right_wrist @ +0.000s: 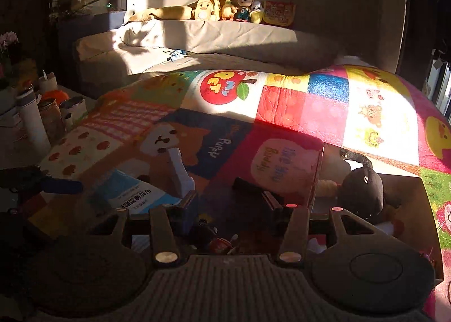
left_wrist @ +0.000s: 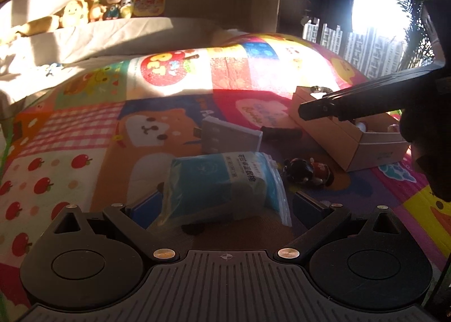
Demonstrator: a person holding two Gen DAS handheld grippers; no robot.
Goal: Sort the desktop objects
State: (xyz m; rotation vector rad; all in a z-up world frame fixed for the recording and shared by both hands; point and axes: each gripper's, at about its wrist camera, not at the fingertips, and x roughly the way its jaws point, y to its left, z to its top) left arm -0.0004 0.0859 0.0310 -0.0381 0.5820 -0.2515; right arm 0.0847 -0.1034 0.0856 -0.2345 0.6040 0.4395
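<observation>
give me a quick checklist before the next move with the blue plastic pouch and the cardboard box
1. Blue plastic pouch between left gripper pads: ok, though whether they press it: cannot tell.
2. Right gripper free of load: ok, nothing between the pads; small dark toy figure lies below it.
3. Cardboard box open on top: ok.
4. Room in box: cannot tell; black plush toy already inside.
5. Path from pouch to box: not ok, the right gripper crosses above the box's near side.
6. Grey flat device clear of pouch: ok.
</observation>
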